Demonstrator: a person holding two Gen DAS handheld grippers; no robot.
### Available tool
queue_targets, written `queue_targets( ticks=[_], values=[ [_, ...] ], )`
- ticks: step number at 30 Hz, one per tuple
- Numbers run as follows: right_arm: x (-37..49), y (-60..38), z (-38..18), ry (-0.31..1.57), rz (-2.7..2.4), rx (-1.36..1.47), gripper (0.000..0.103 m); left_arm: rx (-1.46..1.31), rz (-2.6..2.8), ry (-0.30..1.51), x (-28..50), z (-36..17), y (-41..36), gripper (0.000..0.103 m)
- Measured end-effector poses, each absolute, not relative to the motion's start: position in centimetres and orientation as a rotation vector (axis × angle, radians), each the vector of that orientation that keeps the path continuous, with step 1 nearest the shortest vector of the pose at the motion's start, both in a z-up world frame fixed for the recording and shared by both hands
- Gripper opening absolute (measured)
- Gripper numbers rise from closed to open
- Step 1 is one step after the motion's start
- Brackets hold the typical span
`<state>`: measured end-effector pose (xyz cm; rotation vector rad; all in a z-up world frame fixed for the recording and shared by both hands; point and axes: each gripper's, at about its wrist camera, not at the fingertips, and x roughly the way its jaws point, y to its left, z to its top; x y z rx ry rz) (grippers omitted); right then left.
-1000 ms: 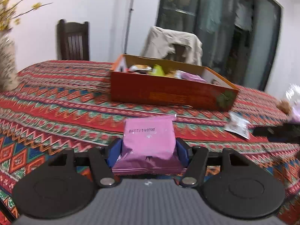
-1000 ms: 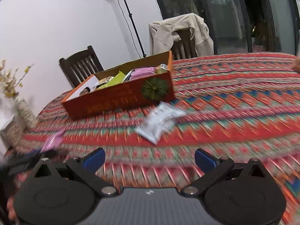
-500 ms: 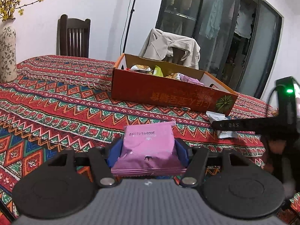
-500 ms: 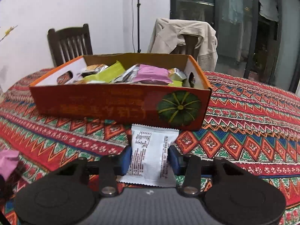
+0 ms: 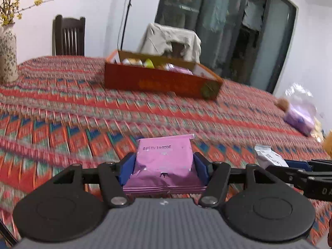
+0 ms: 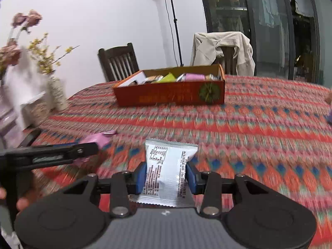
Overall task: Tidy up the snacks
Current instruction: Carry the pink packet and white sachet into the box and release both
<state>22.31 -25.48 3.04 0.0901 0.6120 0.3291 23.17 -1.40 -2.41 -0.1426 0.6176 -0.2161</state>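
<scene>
the left gripper (image 5: 164, 166) has its blue jaws closed on a pink packet (image 5: 164, 157), held above the patterned surface (image 5: 62, 114). the packet's printed date code shows upside down and reads roughly "2026-1", the rest too small to tell. the right gripper (image 6: 167, 176) has its jaws clamped on a white packet (image 6: 168, 166) that carries a boxed table and lines of small black print, not legible. both packets sit well short of the orange box (image 6: 170, 95), which stands farther back on the surface with other snacks inside. the box front bears orange lettering, blurred, and a round green pumpkin emblem (image 6: 209, 93) at its right end. a purple packet (image 5: 298, 119) in clear wrap lies at the far right. a vase (image 5: 8, 51) with yellow blooms stands at the left edge.
</scene>
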Motion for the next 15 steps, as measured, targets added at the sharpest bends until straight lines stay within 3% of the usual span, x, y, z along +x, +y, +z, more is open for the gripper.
queue_targets(
  ticks=[15],
  values=[
    [17.9, -29.7, 1.5, 0.572, 0.385, 0.156, 0.04, -0.057, -0.106, 0.607, 19.5, -0.6, -3.8, 0.063]
  ],
)
